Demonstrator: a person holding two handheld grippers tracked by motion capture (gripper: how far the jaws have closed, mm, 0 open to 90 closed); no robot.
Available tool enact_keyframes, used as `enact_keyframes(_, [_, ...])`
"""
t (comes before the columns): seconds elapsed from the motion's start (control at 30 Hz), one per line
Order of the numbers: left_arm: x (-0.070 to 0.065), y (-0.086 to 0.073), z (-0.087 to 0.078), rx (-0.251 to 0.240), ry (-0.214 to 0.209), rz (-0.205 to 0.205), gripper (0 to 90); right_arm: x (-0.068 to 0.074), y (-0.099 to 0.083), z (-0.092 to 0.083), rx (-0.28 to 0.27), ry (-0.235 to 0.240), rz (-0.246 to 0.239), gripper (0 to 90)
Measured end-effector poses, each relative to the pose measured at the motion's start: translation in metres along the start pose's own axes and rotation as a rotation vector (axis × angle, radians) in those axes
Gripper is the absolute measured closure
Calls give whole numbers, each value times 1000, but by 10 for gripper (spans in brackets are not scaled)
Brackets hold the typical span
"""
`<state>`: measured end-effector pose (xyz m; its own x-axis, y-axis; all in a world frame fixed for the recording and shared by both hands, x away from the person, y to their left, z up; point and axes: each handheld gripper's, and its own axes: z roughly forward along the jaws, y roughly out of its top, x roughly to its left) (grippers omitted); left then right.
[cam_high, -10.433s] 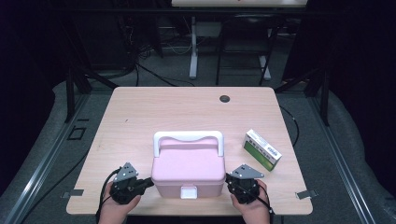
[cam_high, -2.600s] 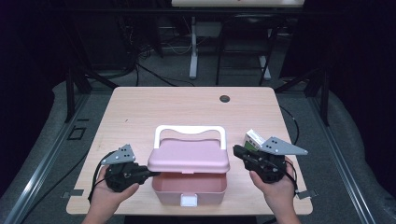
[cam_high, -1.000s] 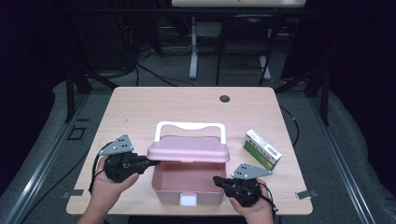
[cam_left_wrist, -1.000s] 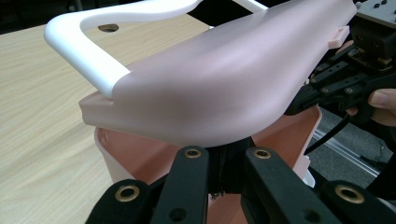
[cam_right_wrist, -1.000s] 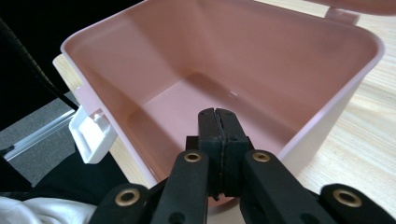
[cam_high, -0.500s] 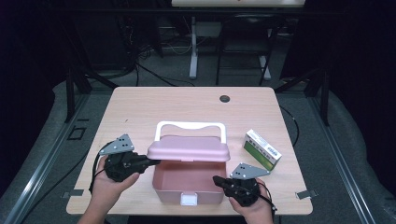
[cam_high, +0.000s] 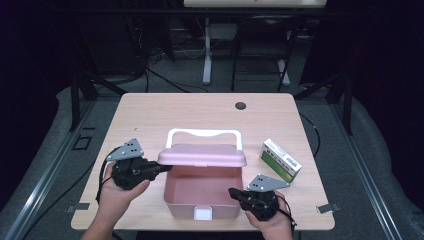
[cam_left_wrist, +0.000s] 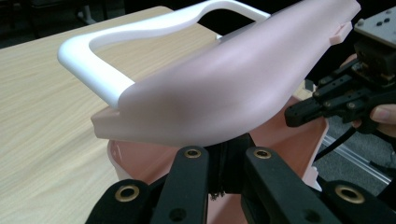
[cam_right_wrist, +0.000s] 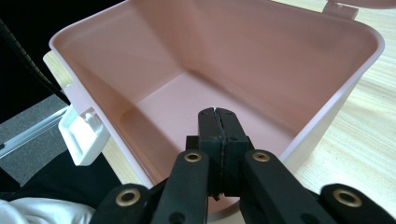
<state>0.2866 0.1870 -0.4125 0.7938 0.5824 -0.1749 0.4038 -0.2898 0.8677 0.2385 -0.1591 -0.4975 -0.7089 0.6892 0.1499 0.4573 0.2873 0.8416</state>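
While propped open, the smooth pink box (cam_high: 202, 196) shows rounded corners

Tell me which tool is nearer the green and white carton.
Right. The right tool sits at the pink box's front right corner, just below-left of the carton; the left tool is across the box, under the lid.

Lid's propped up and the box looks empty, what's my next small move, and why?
Probably move the right gripper over to the green carton and open its jaws around it. The left gripper props the lid up from beneath, the box is empty, and the right jaws are shut on nothing at its front rim.
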Motion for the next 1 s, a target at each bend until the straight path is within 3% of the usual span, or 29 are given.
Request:
enact_keyframes(0.5, [7,20,3,3,42,19,898,1,-1,0,-10,-4,-3,900])
enact_keyframes(1.0, [16,23,7,-9,51,8,899,0,-1,0,-12,-2,2,900])
